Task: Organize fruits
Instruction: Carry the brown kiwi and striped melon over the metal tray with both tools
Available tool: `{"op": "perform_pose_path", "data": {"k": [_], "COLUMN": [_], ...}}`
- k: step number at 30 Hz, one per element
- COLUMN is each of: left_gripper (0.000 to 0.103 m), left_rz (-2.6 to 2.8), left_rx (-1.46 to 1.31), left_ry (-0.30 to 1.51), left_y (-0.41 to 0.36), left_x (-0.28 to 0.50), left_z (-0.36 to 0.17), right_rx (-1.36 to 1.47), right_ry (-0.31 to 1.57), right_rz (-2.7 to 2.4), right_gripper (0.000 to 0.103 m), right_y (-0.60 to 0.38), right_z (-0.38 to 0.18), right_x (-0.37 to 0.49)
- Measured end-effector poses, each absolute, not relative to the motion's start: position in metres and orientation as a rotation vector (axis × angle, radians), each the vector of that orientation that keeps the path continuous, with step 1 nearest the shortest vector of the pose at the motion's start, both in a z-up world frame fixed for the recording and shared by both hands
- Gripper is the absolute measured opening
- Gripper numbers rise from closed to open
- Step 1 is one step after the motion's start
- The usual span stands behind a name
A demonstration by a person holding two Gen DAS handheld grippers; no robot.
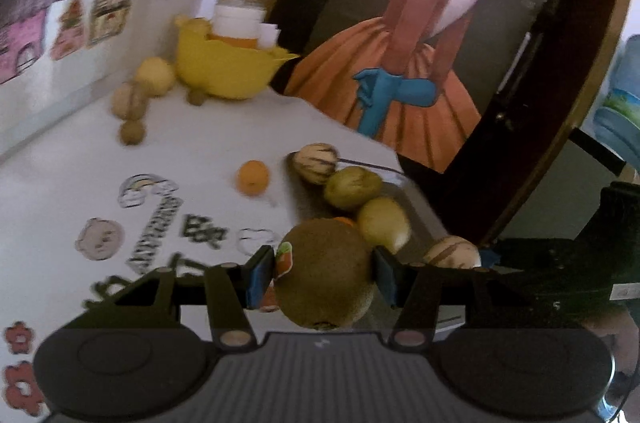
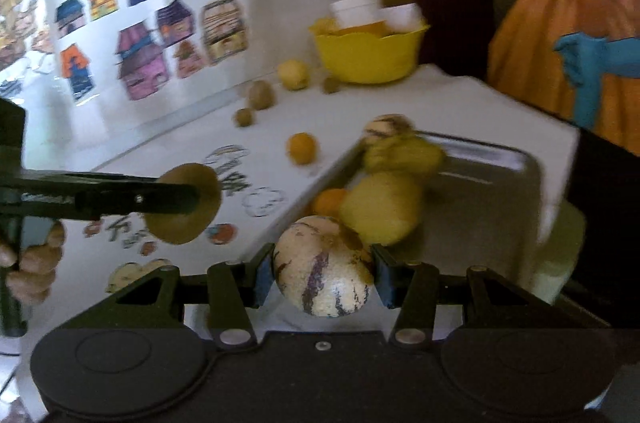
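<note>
— Meanwhile, what does each claw have hold of?

— Both carry fruit. The left gripper (image 1: 324,277) has its two blue pads pressed on the sides of a brown kiwi (image 1: 326,273), the jaws part-way apart to the fruit's width. The kiwi's long axis runs roughly along the fingers, its dark stem end facing the camera. A small sticker (image 1: 283,259) sits on its left flank by the pad. The right gripper (image 2: 323,279) is clamped the same way on a cream melon with purple stripes (image 2: 323,265); the stripes run from its top down toward the camera.

— And where are they, over the table?

— The right wrist view shows the kiwi held above the white table (image 2: 180,151), over the printed cartoon figures, left of the metal tray (image 2: 480,199). The striped melon hangs at the tray's near left corner. A hand (image 2: 34,265) grips the left tool's handle at the edge of that view.

— What lies in the tray?

— A row of fruit along its left side: a second striped melon (image 2: 386,127) at the far end, then a blurred greenish fruit (image 2: 404,153), a yellow pear (image 2: 382,207) and a small orange (image 2: 330,201) beside it.

— Loose on the table?

— Another orange (image 2: 302,147) just left of the tray. Farther back sit two kiwis (image 2: 262,95), a lemon (image 2: 294,74) and a small brown fruit (image 2: 331,85), near a yellow bowl (image 2: 368,57) by the wall. White cups stand behind the bowl; their contents cannot be made out.
</note>
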State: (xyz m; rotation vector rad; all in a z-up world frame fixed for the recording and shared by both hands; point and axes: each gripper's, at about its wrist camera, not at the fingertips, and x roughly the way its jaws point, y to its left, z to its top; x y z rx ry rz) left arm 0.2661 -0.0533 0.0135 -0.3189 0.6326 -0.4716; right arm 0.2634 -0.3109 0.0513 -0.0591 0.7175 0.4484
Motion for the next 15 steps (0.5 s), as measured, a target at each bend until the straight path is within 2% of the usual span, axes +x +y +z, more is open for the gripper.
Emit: {"op": "perform_pose_path", "data": {"k": [15], "left_gripper": [0.057], "left_rz": [-0.508], "left_rx": [-0.291], "left_ry": [0.661], "left_y": [-0.119], "left_x": [0.271], "left_z": [0.003], "right_rx": [-0.108], "right_ry": [0.64], "right_rz": [0.289], "right_gripper": [0.052], "right_y": [-0.338], "right_z": [0.028], "right_x": [0.242]}}
